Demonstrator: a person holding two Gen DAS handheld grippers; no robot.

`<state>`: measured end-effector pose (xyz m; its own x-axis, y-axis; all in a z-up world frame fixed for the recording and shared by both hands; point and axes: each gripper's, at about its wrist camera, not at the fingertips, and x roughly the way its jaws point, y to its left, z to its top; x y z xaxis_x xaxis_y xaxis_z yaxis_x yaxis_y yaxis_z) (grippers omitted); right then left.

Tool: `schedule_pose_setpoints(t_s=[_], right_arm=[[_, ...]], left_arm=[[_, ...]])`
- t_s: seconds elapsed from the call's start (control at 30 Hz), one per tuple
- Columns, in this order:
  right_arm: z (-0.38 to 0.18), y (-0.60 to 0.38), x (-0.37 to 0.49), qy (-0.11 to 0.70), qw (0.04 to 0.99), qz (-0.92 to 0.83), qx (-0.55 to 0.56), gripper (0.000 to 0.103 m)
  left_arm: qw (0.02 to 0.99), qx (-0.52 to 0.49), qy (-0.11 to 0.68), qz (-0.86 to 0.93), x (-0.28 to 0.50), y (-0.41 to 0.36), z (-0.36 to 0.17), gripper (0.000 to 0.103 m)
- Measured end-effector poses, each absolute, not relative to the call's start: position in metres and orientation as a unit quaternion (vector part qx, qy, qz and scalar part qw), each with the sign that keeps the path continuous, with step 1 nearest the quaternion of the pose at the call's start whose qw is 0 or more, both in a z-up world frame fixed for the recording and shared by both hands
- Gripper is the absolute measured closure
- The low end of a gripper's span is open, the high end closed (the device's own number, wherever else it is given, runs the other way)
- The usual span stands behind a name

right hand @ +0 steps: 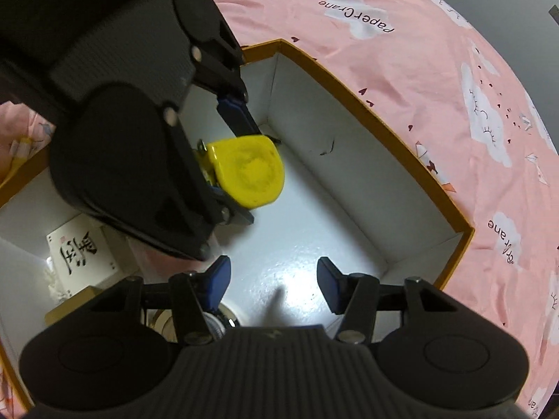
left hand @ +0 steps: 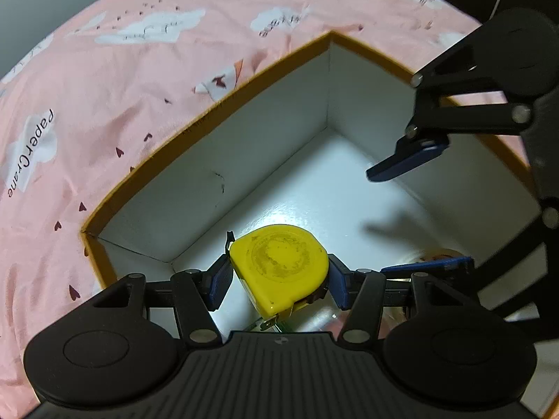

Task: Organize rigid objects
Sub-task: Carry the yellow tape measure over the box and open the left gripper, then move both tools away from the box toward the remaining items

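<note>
My left gripper (left hand: 279, 281) clamped the yellow tape measure (left hand: 279, 267) above the box (left hand: 195, 122) floor, not yet released; right gripper (right hand: 274, 288) hung empty, jaws apart.

A pink cotton bedsheet (left hand: 146, 80) printed with white clouds, small dark hearts and the words "Paper Crane" covers the whole surface, lightly creased. Beyond its edge lies dim grey wall (left hand: 42, 3).
</note>
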<state>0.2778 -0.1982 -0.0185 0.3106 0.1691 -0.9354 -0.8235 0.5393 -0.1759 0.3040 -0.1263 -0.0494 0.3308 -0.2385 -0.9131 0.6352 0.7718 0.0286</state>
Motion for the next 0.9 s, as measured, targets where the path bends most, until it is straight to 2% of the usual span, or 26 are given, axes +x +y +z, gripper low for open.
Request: schedule_pose_setpoints(t_s=[0.23, 0.4, 0.77, 0.9], right_arm=[[-0.025, -0.200, 0.276, 0.481, 0.739, 0.329, -0.338, 0.048], [-0.031, -0.197, 0.278, 0.480, 0.739, 0.327, -0.341, 0.044], [-0.035, -0.200, 0.282, 0.485, 0.742, 0.323, -0.332, 0.043], [-0.026, -0.203, 0.284, 0.482, 0.756, 0.315, -0.312, 0.037]], left_arm=[[0.777, 0.260, 0.531, -0.217, 0.308, -0.137, -0.065, 0.038], [0.769, 0.292, 0.531, -0.203, 0.305, -0.141, -0.072, 0.033], [0.794, 0.256, 0.502, -0.229, 0.292, -0.130, -0.047, 0.031], [0.822, 0.202, 0.473, -0.243, 0.275, -0.108, -0.022, 0.031]])
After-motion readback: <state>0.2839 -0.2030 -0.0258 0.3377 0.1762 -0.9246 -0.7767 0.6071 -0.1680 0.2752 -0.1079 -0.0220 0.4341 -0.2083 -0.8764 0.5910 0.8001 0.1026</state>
